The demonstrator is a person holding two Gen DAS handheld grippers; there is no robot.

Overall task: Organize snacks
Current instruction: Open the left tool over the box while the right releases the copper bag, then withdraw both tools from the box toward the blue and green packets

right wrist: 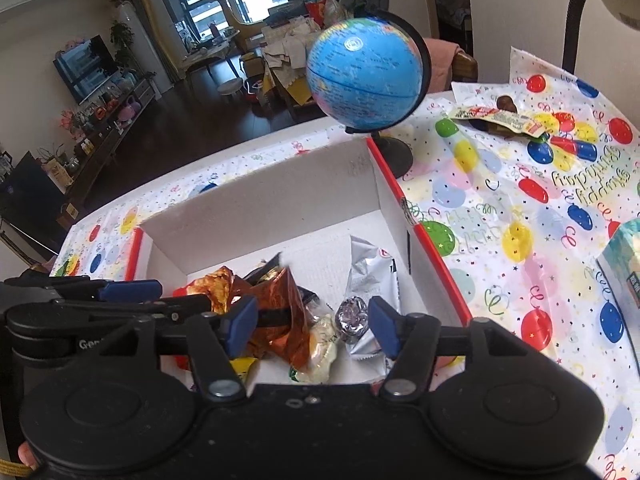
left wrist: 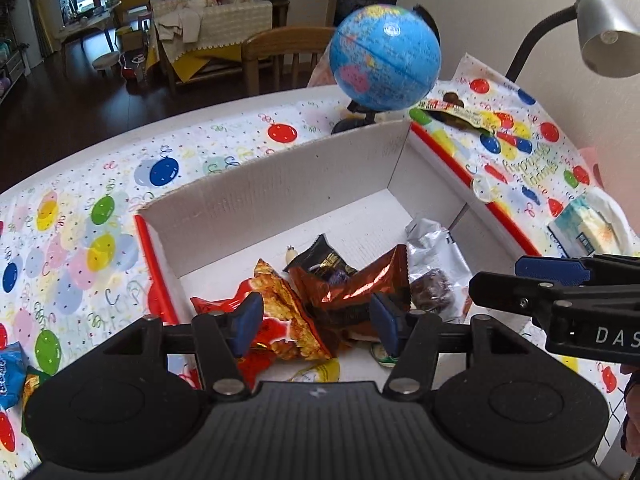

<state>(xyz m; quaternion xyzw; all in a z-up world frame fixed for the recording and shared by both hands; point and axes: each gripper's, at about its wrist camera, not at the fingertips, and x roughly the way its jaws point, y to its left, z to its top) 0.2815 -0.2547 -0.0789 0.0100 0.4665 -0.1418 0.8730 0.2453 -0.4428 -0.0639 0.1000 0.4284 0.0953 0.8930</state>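
A white cardboard box [left wrist: 280, 184] with red edges stands on the balloon-print tablecloth and holds several snack packets. My left gripper [left wrist: 316, 326] hangs open over its near end. A red and yellow chip packet [left wrist: 288, 320] and a copper foil packet [left wrist: 360, 284] lie below and between its blue pads, and neither pad presses on them. My right gripper [right wrist: 313, 328] is open too, above the copper foil packet [right wrist: 288, 320], a pale sweet [right wrist: 322, 344] and a silver packet [right wrist: 372, 280]. Each gripper shows in the other's view, the right gripper [left wrist: 532, 280] at the box's right side and the left gripper [right wrist: 160, 300] at its left.
A blue globe [left wrist: 386, 56] on a black stand sits just behind the box [right wrist: 260, 204]. Behind and to the right lies a loose snack packet [left wrist: 456, 114], under a grey desk lamp [left wrist: 604, 36]. There is a tissue pack [left wrist: 584, 232] at the right and a blue packet [left wrist: 8, 376] at the near left.
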